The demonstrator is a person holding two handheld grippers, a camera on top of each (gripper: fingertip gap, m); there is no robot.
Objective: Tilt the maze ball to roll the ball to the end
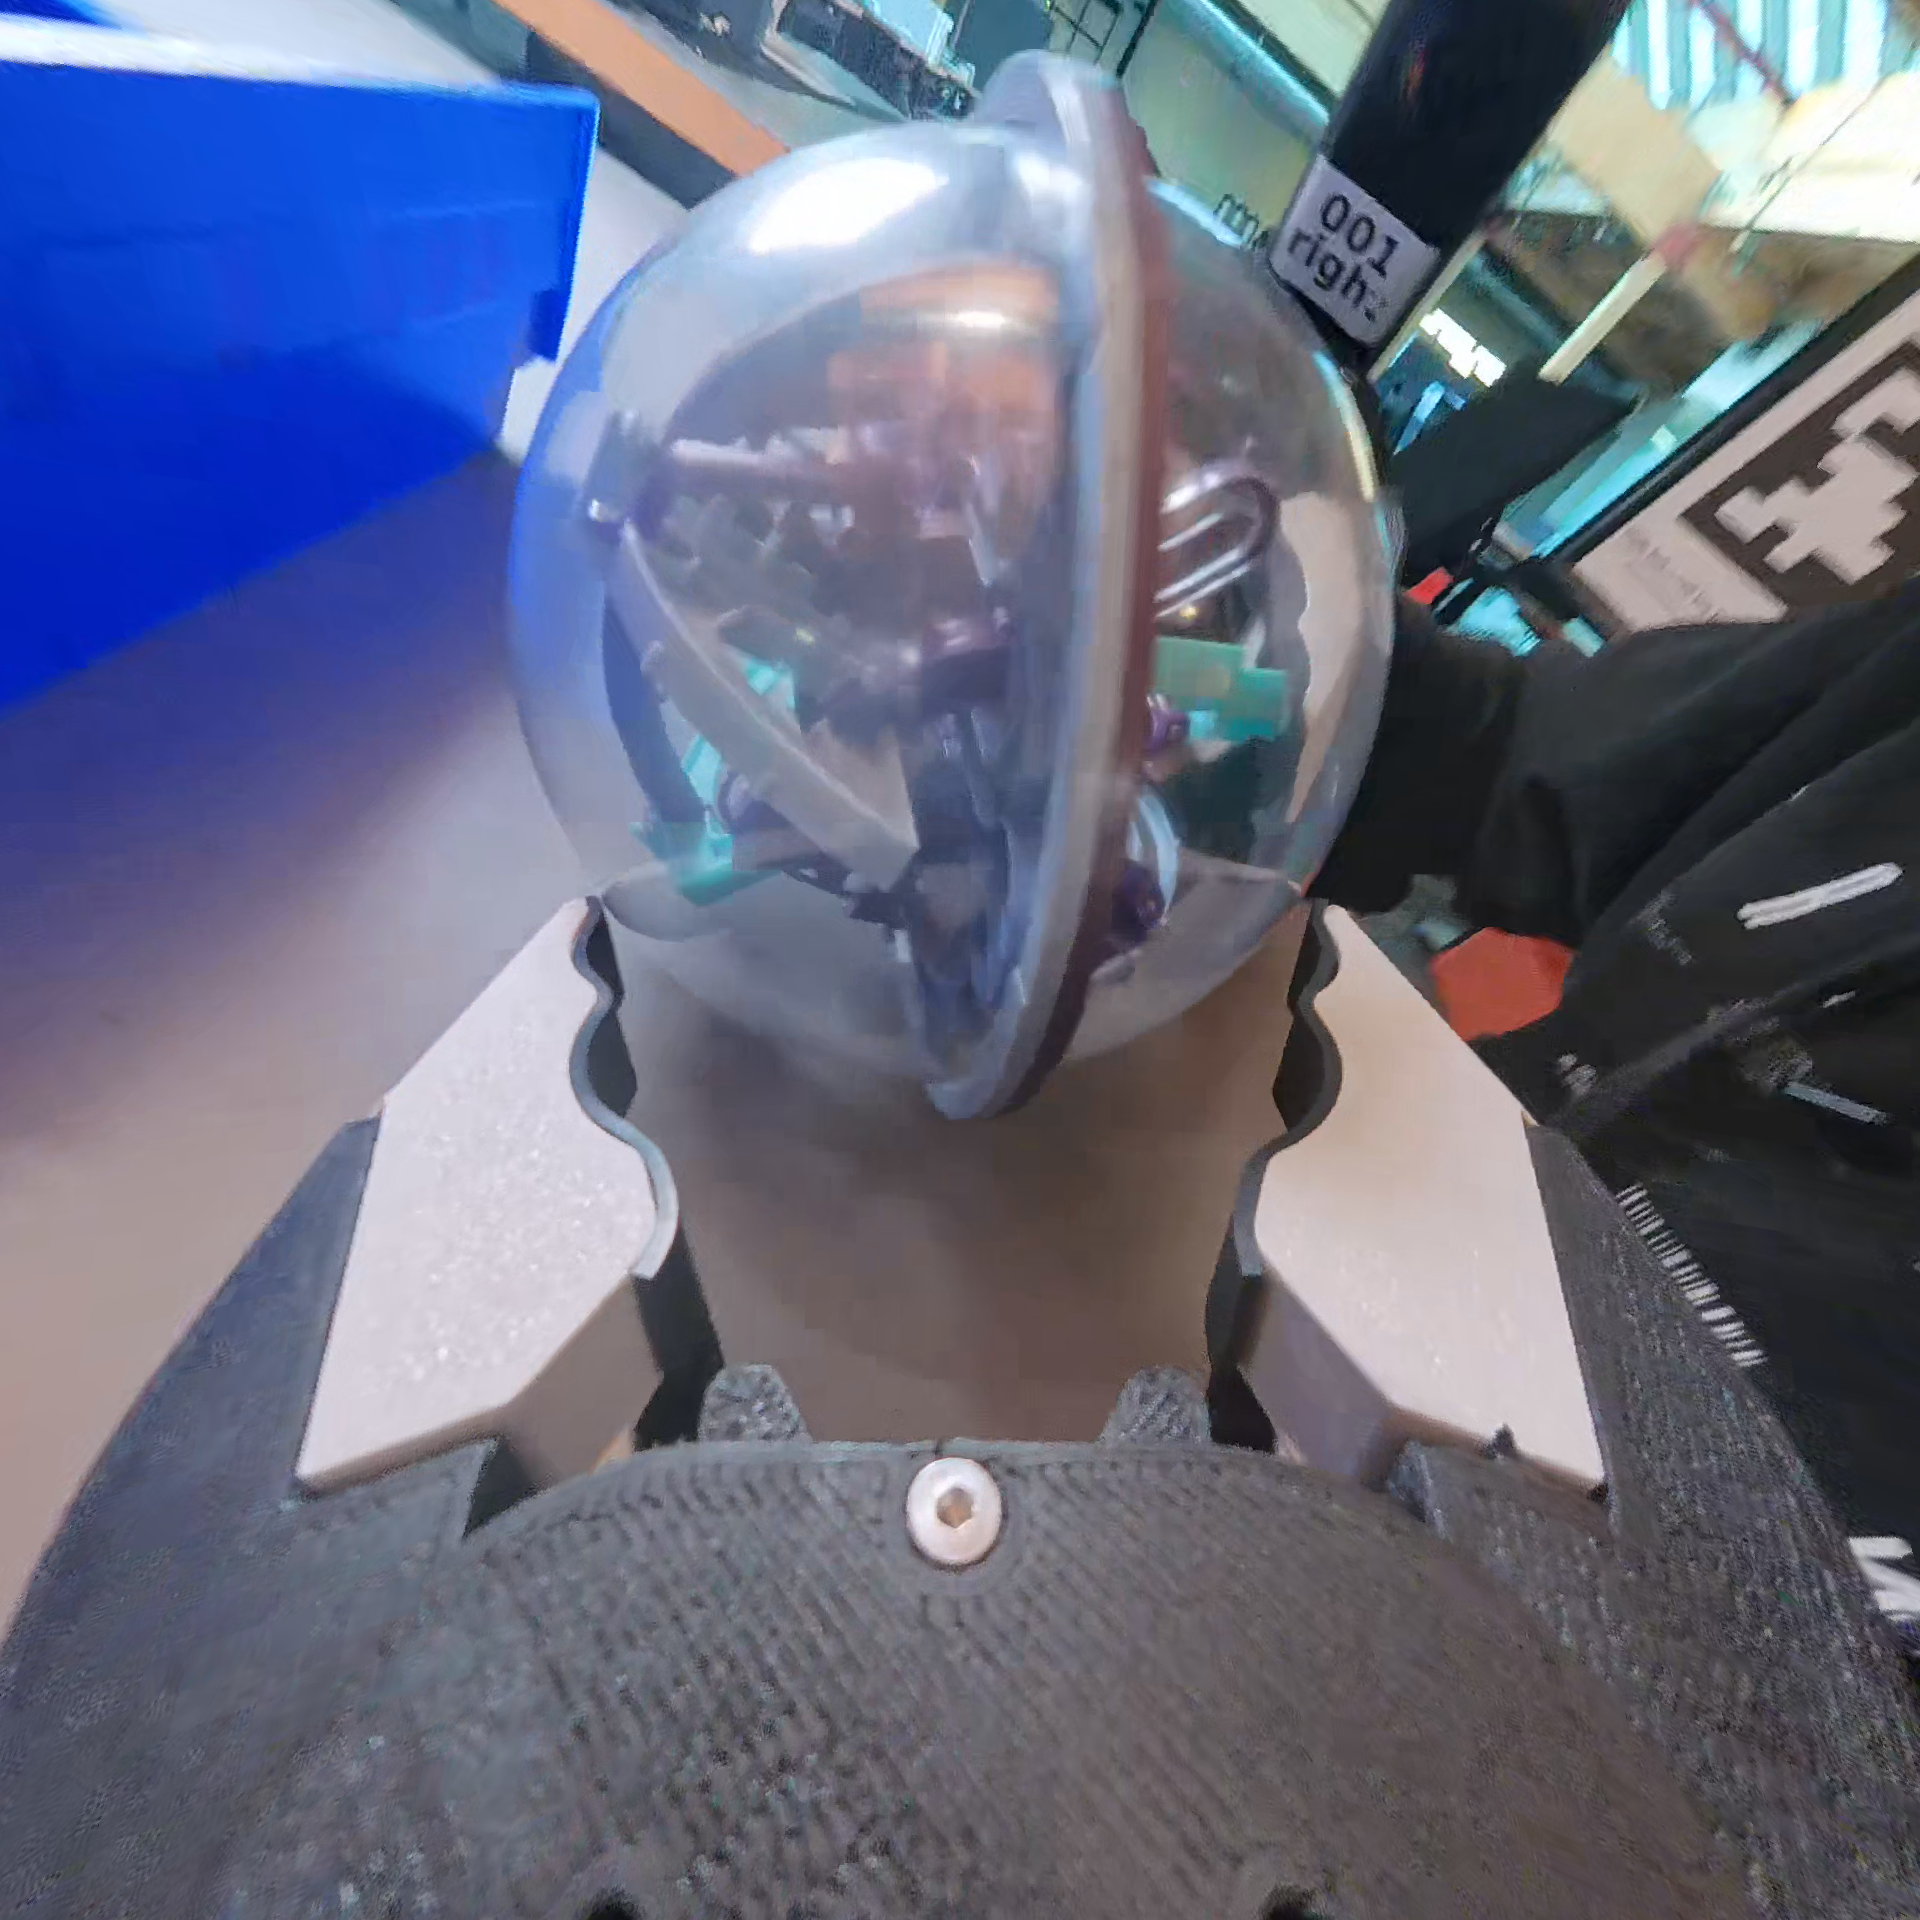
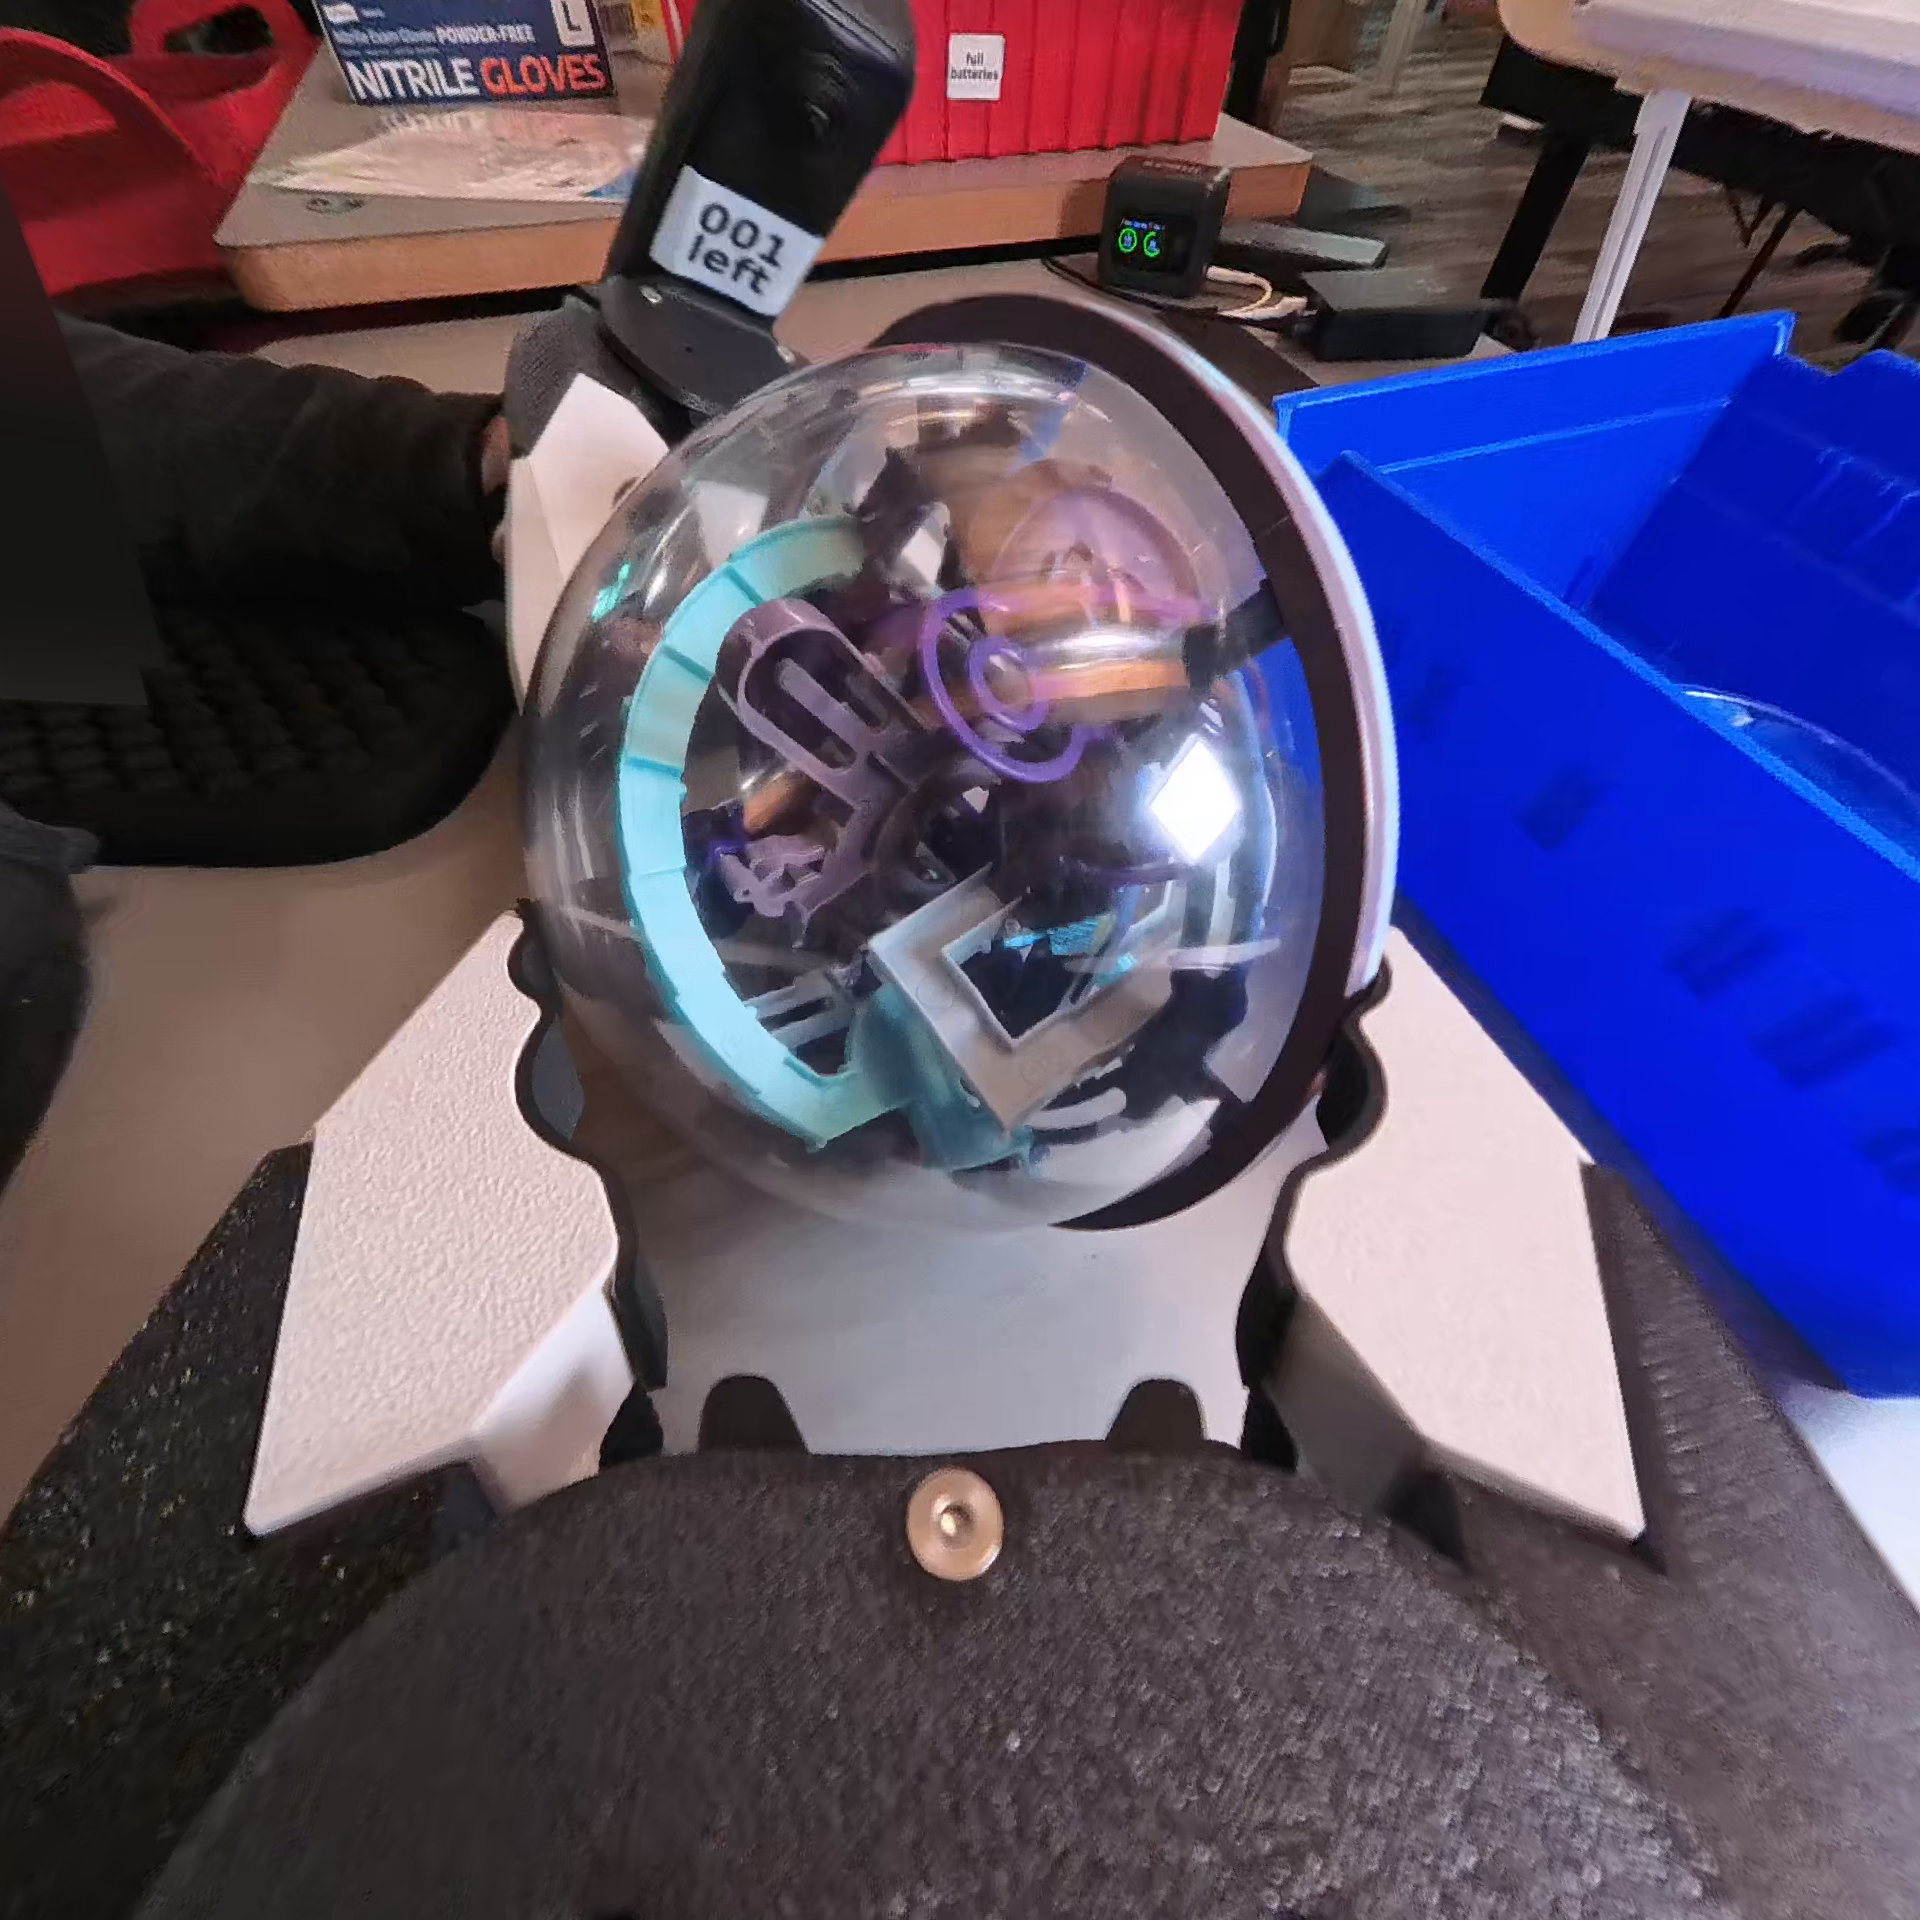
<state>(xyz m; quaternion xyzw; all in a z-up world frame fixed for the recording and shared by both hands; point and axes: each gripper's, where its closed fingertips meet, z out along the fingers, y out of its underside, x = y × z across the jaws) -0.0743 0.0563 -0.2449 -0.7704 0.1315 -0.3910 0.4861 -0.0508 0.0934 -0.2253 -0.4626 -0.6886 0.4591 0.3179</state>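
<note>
Maze ball btwn both hand-held grippers, seam ring tilted, blue bin beside

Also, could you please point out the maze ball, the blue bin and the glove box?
maze ball (image 2: 935,790): right wrist view, clear front dome.
blue bin (image 2: 1662,790): right wrist view, near side wall.
glove box (image 2: 468,52): right wrist view, front face.

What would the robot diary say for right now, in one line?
maze ball: held off table | left gripper: clamped | right gripper: clamped | blue bin: beside

One maze ball, two grippers, left gripper and right gripper, one blue bin, one glove box.
</note>
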